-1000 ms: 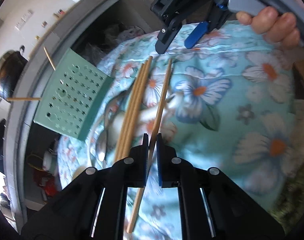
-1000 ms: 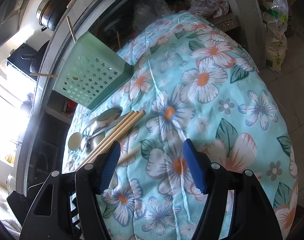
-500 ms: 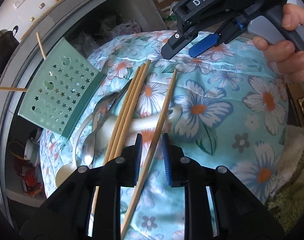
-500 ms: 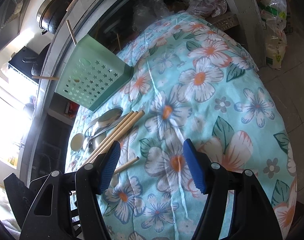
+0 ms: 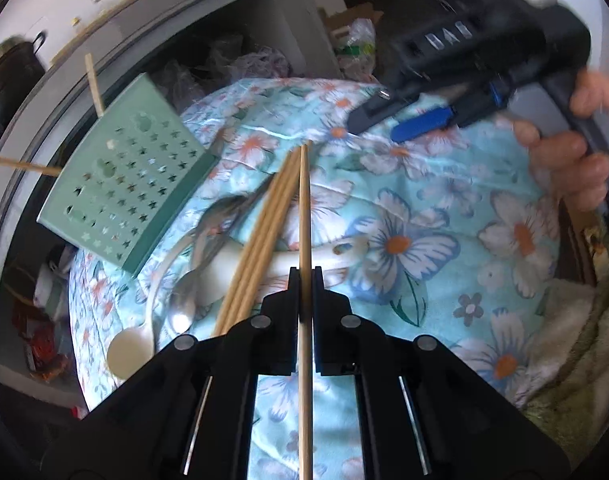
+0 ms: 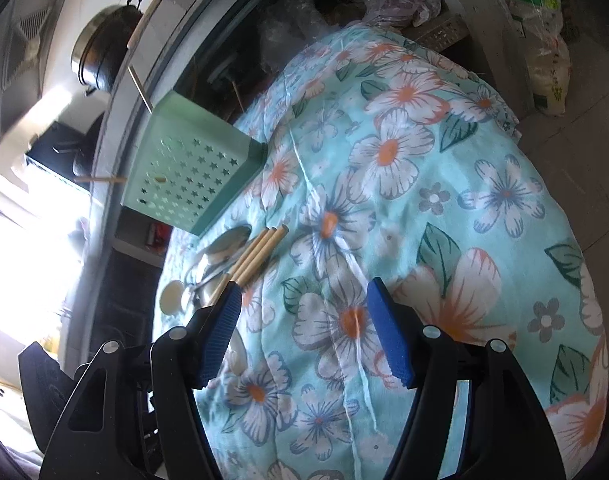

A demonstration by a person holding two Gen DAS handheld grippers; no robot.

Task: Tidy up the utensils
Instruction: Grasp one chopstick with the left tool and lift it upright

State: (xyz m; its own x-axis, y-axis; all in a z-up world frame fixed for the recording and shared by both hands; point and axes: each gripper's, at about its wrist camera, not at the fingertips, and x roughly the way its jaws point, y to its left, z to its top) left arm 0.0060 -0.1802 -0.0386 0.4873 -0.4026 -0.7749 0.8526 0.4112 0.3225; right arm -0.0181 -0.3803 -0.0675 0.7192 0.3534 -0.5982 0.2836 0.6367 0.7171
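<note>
My left gripper (image 5: pixel 303 280) is shut on a single wooden chopstick (image 5: pixel 303 208) that runs straight up between its jaws. Three more chopsticks (image 5: pixel 264 232) lie bundled on the floral cloth just left of it, over metal spoons (image 5: pixel 208 240) and a white ceramic spoon (image 5: pixel 224 264). A green perforated utensil holder (image 5: pixel 124 184) lies on its side at the left, with chopsticks poking out. My right gripper (image 6: pixel 304 320) is open and empty above the cloth; the chopstick bundle (image 6: pixel 256 256) and the holder (image 6: pixel 192 176) lie to its upper left.
The flowered quilt (image 6: pixel 424 200) covers a rounded table. A grey counter edge (image 5: pixel 104 48) with a dark pot (image 6: pixel 100 48) runs behind. Plastic bags (image 6: pixel 544 40) sit on the floor at the far right. A towel (image 5: pixel 576 340) lies at the right.
My left gripper opened half a second ago and has closed on the single chopstick again, now aligned straight. The right gripper drew back to the right.
</note>
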